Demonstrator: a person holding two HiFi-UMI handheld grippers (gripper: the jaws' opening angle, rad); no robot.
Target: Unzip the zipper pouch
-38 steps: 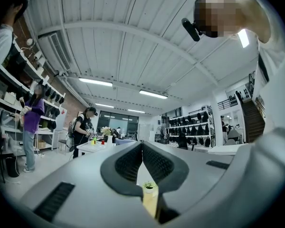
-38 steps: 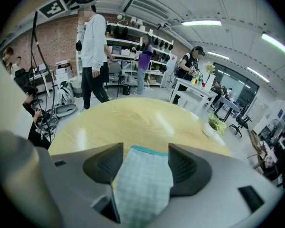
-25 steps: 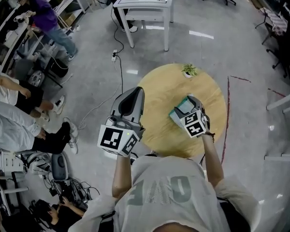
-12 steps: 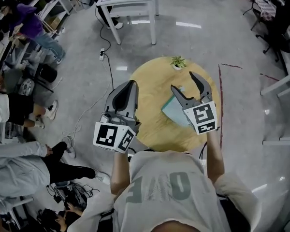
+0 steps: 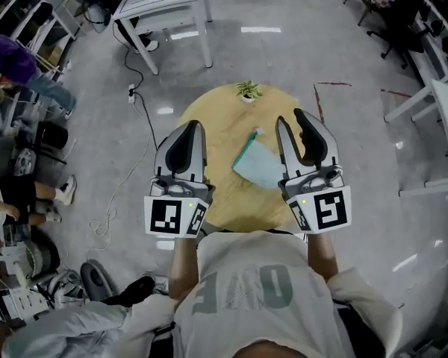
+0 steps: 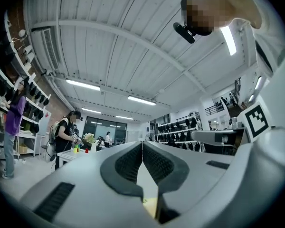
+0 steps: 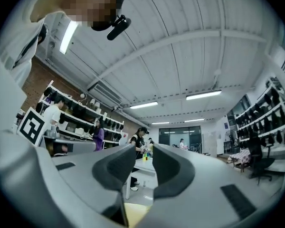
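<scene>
pouch [image 5: 257, 164]: flat, soft-looking teal fabric piece, roughly rectangular, lying askew on the round table [image 5: 222, 136]. the zipper line is too small to make out. the table top is pale wood with a visible grain. a small potted plant [image 5: 247, 89] stands at its far rim. in the head view the pouch lies between the two grippers, its right edge covered by the right one. neither gripper has hold of it.

left gripper [image 5: 196, 125]: grey moulded shell with smooth, rounded contours, tapering to a blunt tip. in the left gripper view [image 6: 142, 145] the two dark ribbed pads [image 6: 128, 164] meet along a straight seam. jaws fully together, nothing between them.

right gripper [image 5: 290, 118]: same grey shell, two curved fingers ending in separate tips. in the right gripper view [image 7: 143, 150] the dark pads face each other across a narrow gap, and only the room beyond shows through it. jaws partly apart, having just been closing, with nothing gripped.

each gripper carries a marker cube [image 5: 172, 216] with black-and-white square patterns on flat faces.

floor [image 5: 358, 155]: grey, polished, with glossy light reflections. a white table [image 5: 164, 2] with straight metal legs stands beyond the round one.
</scene>
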